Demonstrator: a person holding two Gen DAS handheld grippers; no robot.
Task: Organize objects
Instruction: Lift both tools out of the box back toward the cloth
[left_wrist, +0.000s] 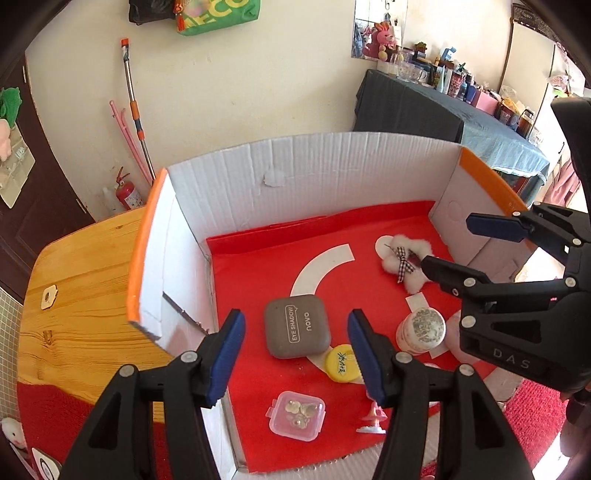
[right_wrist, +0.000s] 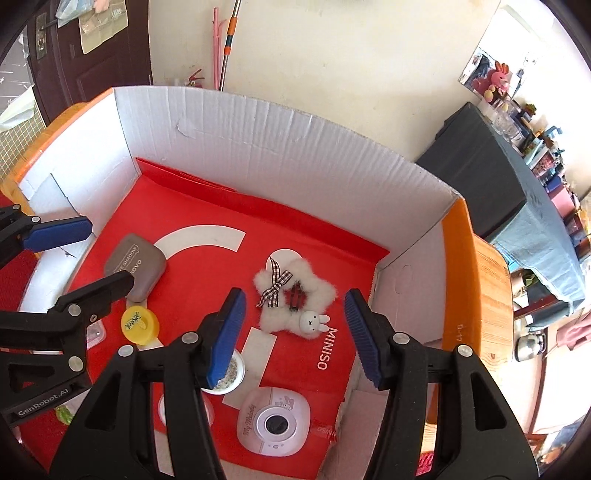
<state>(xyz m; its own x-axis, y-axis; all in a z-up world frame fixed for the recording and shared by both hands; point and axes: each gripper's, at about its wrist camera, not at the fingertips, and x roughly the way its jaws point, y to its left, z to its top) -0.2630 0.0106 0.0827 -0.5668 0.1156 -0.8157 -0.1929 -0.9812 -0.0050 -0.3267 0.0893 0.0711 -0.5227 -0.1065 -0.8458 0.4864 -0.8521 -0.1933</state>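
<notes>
Selection is judged in hand: both tools, left and right, are held wide open and empty. Grey square eyeshadow case lies at 12 o'clock of the left tool, inside the white cardboard box; descent and closing are called for next.

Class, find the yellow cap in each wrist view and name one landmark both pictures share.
Left wrist view: yellow cap, lower centre, touching the grey eye shadow case's near corner.
Right wrist view: yellow cap, left of centre, just below the grey eye shadow case.
Shared landmark: the grey eye shadow case.
</notes>
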